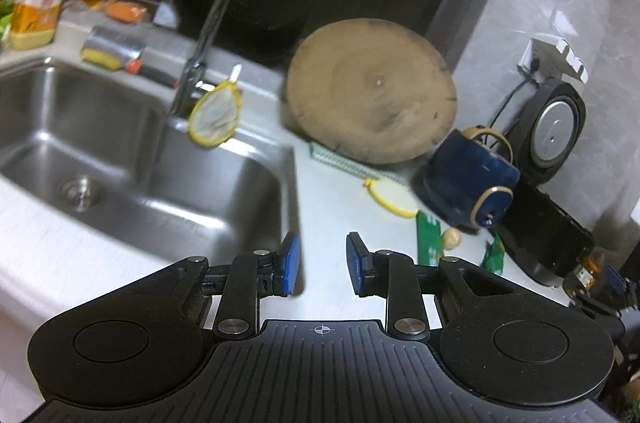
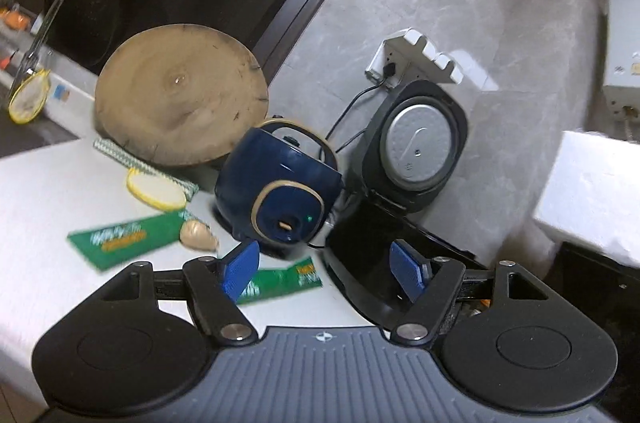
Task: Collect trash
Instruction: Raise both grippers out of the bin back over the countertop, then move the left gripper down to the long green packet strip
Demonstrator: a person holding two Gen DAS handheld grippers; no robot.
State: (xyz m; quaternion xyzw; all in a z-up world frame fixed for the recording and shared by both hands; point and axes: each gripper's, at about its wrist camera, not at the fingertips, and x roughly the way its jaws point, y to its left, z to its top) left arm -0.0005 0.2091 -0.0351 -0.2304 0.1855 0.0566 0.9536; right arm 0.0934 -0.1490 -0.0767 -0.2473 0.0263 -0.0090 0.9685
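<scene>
Two green wrappers lie on the white counter: a larger one (image 2: pixel 124 237) left of the blue pot and a smaller one (image 2: pixel 280 283) just under my right gripper's left finger. A beige peel-like scrap (image 2: pixel 198 235) lies between them. In the left wrist view the wrappers (image 1: pixel 428 239) and the scrap (image 1: pixel 451 238) sit to the right, ahead of my left gripper (image 1: pixel 322 265), which is open and empty over the counter beside the sink. My right gripper (image 2: pixel 326 273) is open and empty, low over the counter in front of the blue pot.
A steel sink (image 1: pixel 120 159) with a tall faucet (image 1: pixel 208 23) is on the left. A round wooden board (image 2: pixel 180 95) leans at the back. A blue pot (image 2: pixel 280 191), an open black rice cooker (image 2: pixel 416 151) and yellow-rimmed strainers (image 2: pixel 154 191) crowd the counter's right.
</scene>
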